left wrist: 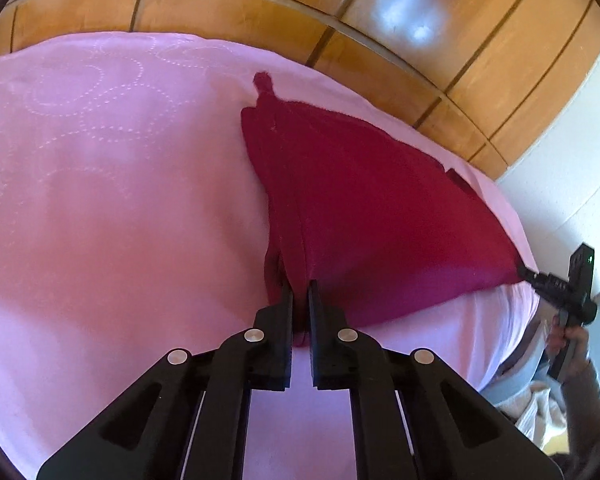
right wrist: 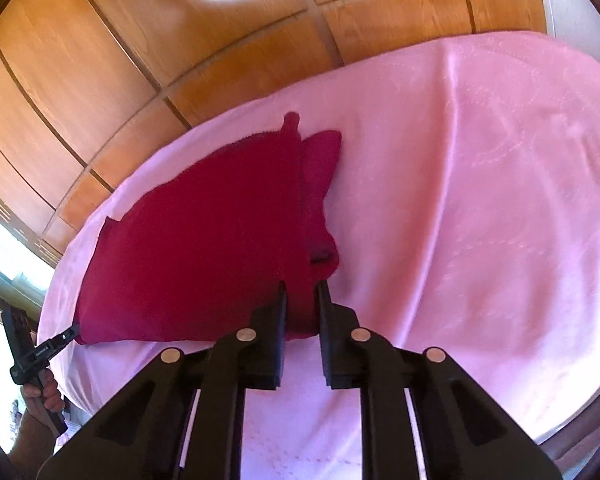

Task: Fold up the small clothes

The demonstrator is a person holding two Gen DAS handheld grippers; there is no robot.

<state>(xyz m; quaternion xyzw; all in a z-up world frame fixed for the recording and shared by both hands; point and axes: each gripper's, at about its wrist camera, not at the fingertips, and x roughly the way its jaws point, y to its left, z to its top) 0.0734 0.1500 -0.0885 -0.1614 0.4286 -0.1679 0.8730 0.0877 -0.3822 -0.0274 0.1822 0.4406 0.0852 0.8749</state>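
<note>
Crimson garment [left wrist: 364, 208] stretches lengthwise between left tool [left wrist: 300, 292] and right tool [right wrist: 302, 292], both clamped on its near corners.

Crimson garment [left wrist: 364, 208], pink dot-swirled bedspread [left wrist: 112, 184], orange-brown wood panels [left wrist: 228, 12]

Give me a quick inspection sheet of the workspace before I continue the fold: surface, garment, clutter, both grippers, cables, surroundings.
Surface: pink bedspread with a stitched dotted pattern, a few soft creases.
Job's things: one dark red garment, held taut along its near edge between the two grippers, far part resting on the bedspread.
Clutter: nothing seen on the bedspread; some pale fabric lies beyond its edge.
Grippers: left gripper shut on one near corner of the garment; right gripper shut on the other.
Cables: nothing seen.
Surroundings: wooden panelled doors behind the bed, white wall, bright window to one side.
</note>
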